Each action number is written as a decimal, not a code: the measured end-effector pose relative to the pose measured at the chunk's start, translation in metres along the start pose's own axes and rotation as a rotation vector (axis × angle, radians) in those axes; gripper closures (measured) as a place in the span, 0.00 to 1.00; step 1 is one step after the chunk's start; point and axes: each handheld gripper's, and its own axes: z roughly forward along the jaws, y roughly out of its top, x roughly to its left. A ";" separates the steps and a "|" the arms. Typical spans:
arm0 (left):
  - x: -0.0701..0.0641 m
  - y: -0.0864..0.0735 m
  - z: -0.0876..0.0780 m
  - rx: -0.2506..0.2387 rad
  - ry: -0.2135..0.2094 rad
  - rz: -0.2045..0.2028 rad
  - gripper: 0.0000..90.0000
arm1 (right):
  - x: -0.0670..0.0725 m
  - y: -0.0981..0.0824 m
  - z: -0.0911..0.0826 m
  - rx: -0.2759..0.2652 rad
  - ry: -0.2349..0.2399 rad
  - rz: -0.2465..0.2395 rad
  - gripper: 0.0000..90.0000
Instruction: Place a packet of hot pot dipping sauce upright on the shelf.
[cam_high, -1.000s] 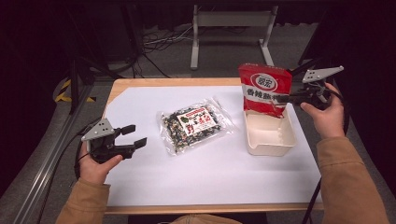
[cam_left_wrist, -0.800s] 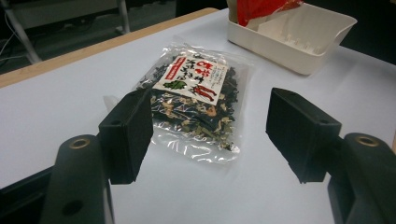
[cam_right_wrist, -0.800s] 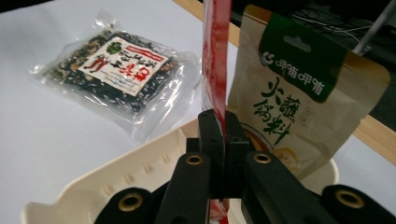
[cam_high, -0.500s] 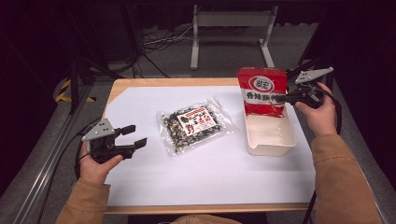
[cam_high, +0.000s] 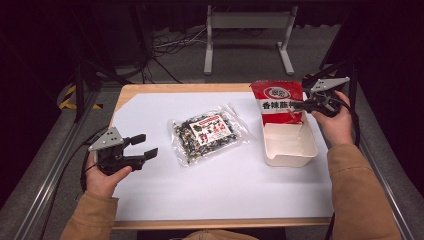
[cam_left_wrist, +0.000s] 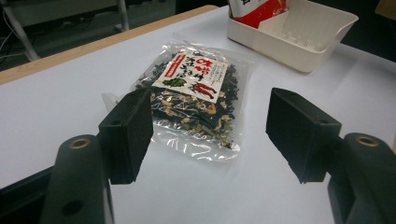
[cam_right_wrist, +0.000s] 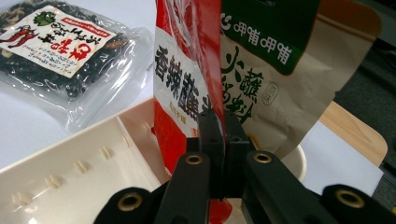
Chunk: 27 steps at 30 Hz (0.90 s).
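Observation:
My right gripper (cam_high: 301, 106) is shut on the side edge of a red snack bag (cam_high: 277, 102), which hangs upright with its lower end inside the far end of a white bin (cam_high: 290, 159). In the right gripper view the jaws (cam_right_wrist: 223, 126) pinch that bag (cam_right_wrist: 180, 84). A tan and green printed face (cam_right_wrist: 275, 70) shows to their right, and I cannot tell if it is the bag's back or a second bag. A clear bag of dried vegetables (cam_high: 207, 132) lies flat mid-table. My left gripper (cam_high: 146, 145) rests open at the left, aimed at that bag (cam_left_wrist: 196, 93).
White paper (cam_high: 225, 185) covers the wooden table. The bin (cam_left_wrist: 322, 46) has low ribs on its inner floor (cam_right_wrist: 70, 172). Beyond the table's far edge stand a grey metal frame (cam_high: 247, 30) and loose cables on a dark floor.
My right gripper has sunk a little with the red bag, whose lower end now sits deeper in the bin. My left gripper has stayed put.

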 end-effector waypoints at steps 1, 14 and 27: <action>0.000 0.000 0.000 0.001 -0.002 -0.006 0.37 | -0.001 -0.002 0.000 -0.004 0.000 0.003 1.00; -0.001 0.000 0.003 0.012 -0.001 0.009 0.37 | -0.001 -0.020 0.001 0.035 -0.032 0.043 0.99; 0.000 -0.001 0.011 0.023 0.001 0.012 0.35 | 0.002 -0.030 0.005 0.098 -0.040 0.067 0.98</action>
